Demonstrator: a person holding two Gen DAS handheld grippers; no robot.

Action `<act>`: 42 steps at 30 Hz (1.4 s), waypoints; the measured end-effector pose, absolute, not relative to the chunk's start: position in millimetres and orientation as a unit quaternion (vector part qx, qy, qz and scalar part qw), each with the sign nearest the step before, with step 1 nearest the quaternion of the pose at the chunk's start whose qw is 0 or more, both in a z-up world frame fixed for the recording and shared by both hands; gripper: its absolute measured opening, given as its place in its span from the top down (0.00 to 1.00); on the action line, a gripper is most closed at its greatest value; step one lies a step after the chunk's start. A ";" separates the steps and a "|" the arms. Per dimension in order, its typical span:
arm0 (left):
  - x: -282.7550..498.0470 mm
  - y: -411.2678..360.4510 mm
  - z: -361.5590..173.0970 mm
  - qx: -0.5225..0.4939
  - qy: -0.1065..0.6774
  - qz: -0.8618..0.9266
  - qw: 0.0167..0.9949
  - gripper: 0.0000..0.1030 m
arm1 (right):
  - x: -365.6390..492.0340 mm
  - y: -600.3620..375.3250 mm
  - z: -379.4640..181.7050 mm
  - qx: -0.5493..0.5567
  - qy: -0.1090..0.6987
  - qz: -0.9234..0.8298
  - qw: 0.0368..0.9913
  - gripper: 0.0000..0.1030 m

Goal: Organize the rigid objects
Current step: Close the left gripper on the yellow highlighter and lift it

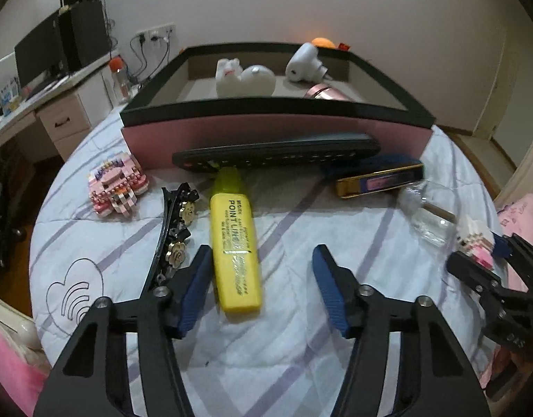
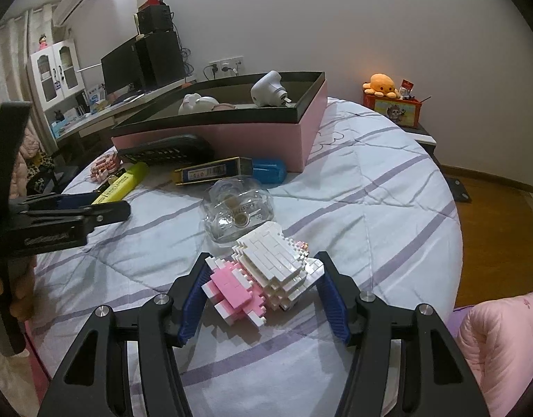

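Observation:
My left gripper (image 1: pixel 263 260) is open, its jaws on either side of the near end of a yellow highlighter (image 1: pixel 234 239) that lies on the bed cover. A black hair clip with flowers (image 1: pixel 172 236) lies just left of it. My right gripper (image 2: pixel 263 267) is open around a white and pink brick figure (image 2: pixel 263 271) that rests on the cover; the pads are close to it, contact unclear. The pink box with a black rim (image 1: pixel 277 132) stands behind and holds a white plug (image 1: pixel 303 62), a white figure (image 1: pixel 244 78) and a pink item (image 1: pixel 324 92).
A black remote (image 1: pixel 277 154), a blue and gold case (image 1: pixel 377 177) and a clear glass bottle (image 2: pixel 237 210) lie in front of the box. A second pink brick model (image 1: pixel 115 187) sits at the left. A desk with a monitor (image 1: pixel 40 55) stands beyond the bed.

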State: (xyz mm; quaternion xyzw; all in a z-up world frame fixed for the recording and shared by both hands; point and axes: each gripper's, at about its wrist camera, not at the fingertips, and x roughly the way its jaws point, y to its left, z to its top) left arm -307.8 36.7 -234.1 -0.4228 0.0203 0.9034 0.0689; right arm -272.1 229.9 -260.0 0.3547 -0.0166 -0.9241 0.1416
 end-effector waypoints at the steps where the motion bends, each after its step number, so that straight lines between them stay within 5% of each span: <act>1: -308.7 36.8 -234.2 -0.422 0.020 0.904 0.069 0.45 | -272.8 229.7 -260.1 0.354 -0.016 -0.924 0.142 0.42; 15: -317.7 30.0 -234.9 -0.420 0.024 0.905 0.062 0.75 | -276.0 224.3 -260.2 0.356 0.003 -0.926 0.126 0.42; 42: -282.9 24.3 -237.7 -0.405 0.077 0.909 0.060 0.72 | -259.5 216.3 -258.1 0.364 0.006 -0.926 0.105 0.41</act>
